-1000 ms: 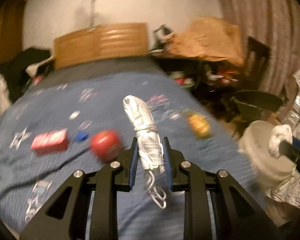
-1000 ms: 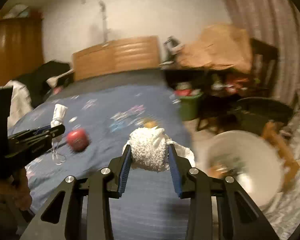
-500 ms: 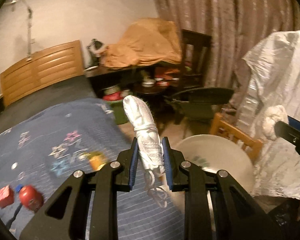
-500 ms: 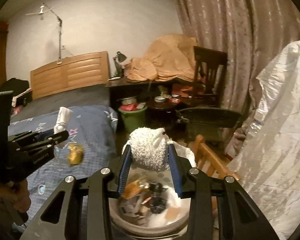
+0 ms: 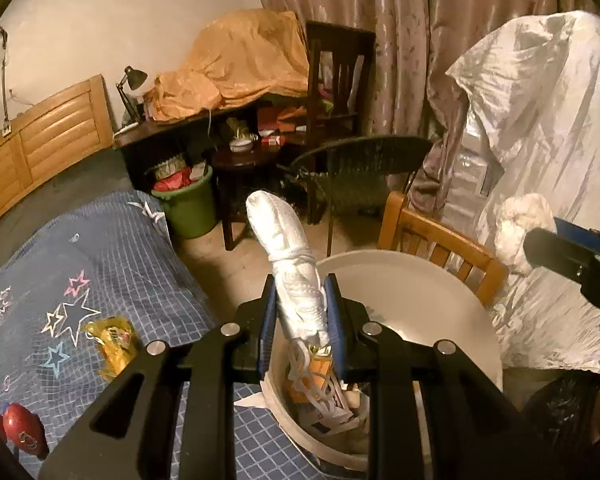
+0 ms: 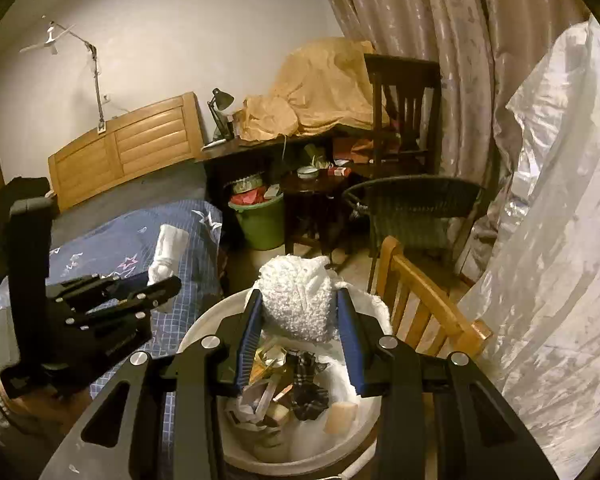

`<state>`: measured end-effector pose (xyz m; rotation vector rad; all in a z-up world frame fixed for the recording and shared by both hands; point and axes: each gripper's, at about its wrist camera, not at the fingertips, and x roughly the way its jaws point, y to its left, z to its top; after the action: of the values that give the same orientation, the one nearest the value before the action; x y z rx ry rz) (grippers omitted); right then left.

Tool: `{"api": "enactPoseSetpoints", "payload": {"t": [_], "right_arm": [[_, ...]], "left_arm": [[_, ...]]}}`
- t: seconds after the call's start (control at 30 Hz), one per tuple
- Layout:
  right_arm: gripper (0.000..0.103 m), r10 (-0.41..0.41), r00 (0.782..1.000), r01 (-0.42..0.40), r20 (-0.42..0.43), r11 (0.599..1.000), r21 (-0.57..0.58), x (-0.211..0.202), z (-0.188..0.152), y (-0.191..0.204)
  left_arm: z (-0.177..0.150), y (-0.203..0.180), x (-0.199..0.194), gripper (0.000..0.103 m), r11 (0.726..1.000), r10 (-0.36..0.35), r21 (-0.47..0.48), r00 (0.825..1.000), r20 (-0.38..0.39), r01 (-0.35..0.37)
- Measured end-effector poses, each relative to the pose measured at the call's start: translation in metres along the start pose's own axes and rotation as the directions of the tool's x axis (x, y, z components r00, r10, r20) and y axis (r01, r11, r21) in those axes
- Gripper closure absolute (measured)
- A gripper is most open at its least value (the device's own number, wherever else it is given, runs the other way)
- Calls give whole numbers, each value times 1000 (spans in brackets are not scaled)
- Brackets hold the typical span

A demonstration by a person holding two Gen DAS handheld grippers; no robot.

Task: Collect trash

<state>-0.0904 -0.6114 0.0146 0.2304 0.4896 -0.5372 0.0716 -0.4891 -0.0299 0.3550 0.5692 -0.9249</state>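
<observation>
Left tongs (image 5: 300, 312) clamp a rolled white mask (image 5: 290, 264), loops dangling, over the near edge of the white bin (image 5: 440, 300). Right tongs (image 6: 300, 320) pinch a crumpled white paper wad (image 6: 296, 300) directly above the bin's mixed trash (image 6: 284, 384). Yellow wrapper (image 5: 114, 340) and red object (image 5: 22, 424) lie on the blue bedspread (image 5: 120, 264).

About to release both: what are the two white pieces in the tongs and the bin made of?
Left piece: seemingly thin crinkled fabric or paper, rolled and tied with its own cord. Right piece: nubby, fluffy wad, likely tissue or terry cloth. Bin: smooth matte white wall, probably plastic.
</observation>
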Motion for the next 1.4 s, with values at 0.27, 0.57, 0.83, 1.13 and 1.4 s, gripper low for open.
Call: {"api": "enactPoseSetpoints", "payload": {"t": [0.27,0.57,0.83,1.13,1.4], "right_arm": [[64,19,1000,-19,-15,1000,22,21,-4,-4],[41,41,999,-41,-5,998,49,29,-11,-4],[40,-3,999,0,36,998,66,3,-21,-4],[25,-125,987,118,103,991,68,-56,-52,4],[14,-202,976,201,82,979,19,-91,-97,24]], "left_arm": [[-5,-4,21,81,1000,-21,9,999,-42,22],[-14,-6,30,51,999,-33,15,998,-54,34],[-17,-8,11,42,1000,-23,16,1000,-9,23],[-37,-14,-44,11,999,18,32,993,116,-22],[-61,-20,-80,9,999,-11,41,990,142,6]]}}
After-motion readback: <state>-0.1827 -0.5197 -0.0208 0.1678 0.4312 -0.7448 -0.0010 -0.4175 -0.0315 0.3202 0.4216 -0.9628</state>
